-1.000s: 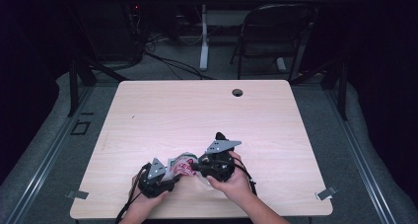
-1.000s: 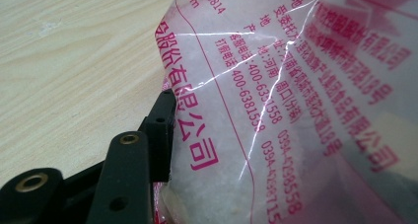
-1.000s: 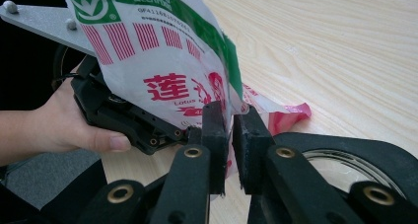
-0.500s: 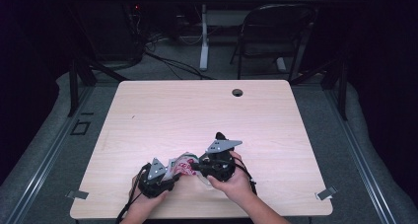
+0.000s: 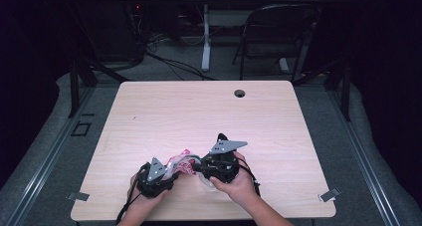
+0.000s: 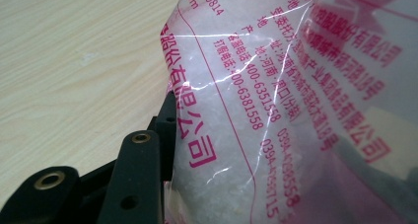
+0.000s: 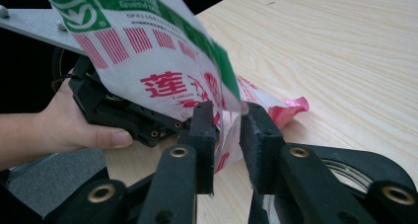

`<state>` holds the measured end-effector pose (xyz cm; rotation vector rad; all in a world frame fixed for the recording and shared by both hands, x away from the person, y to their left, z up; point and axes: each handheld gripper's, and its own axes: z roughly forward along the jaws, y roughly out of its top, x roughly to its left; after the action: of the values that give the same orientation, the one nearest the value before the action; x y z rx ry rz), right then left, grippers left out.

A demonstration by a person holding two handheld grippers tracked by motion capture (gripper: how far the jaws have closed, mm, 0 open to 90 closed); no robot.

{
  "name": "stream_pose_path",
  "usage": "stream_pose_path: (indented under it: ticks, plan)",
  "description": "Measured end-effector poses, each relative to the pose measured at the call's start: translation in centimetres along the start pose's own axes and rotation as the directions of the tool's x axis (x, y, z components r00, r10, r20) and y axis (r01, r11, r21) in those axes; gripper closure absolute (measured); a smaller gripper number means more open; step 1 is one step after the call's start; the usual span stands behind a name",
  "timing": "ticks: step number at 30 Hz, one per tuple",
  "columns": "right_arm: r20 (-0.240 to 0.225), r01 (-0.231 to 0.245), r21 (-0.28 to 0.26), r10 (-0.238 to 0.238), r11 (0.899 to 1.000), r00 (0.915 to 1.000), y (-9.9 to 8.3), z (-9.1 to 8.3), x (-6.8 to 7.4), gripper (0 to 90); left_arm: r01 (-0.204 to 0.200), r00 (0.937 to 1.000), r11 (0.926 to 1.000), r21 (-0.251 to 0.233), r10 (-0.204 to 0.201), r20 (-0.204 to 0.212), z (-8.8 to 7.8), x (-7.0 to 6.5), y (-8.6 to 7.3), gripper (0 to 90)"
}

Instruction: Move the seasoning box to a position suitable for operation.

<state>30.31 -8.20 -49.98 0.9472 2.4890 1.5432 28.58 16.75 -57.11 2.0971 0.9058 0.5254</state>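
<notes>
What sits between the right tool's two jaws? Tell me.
The plastic bag's thin edge hangs in the gap; right gripper view shows the right tool has just been opening.

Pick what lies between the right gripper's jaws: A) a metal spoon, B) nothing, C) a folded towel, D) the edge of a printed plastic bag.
D: in the right gripper view the printed plastic bag hangs down into the right gripper, its thin edge between the pads.

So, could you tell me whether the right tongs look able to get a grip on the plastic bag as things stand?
Probably yes. The right tongs already straddle the plastic bag, whose edge hangs in the small gap between the pads; they have just been opening. Nothing blocks them, and the left tongs stand at the bag's other end.
</notes>
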Motion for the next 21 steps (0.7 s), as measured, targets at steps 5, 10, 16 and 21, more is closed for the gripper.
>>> stream_pose_path:
  ticks: [5,10,16,21]
  plan:
    - [0.011,0.013,-0.043,-0.012,0.999,0.9999,0.0,-0.5,0.0,69.6,0.000,1.0000,0.9998,-0.018,0.000,-0.007,-0.3,0.4,0.4,57.6]
    - [0.013,0.001,-0.075,0.000,0.997,0.9999,0.1,-1.1,0.0,66.7,-0.011,0.9996,0.9995,-0.031,0.010,-0.028,-0.7,0.6,0.8,57.7]
    - [0.022,0.008,-0.111,-0.005,0.994,0.9997,0.0,-1.8,-0.1,63.7,-0.032,0.9980,0.9986,-0.042,0.030,-0.056,-1.1,1.0,1.3,57.9]
    - [0.032,0.012,-0.136,-0.008,0.991,0.9995,-0.1,-2.4,-0.1,62.7,-0.064,0.9939,0.9966,-0.051,0.059,-0.093,-1.3,1.0,1.7,58.0]
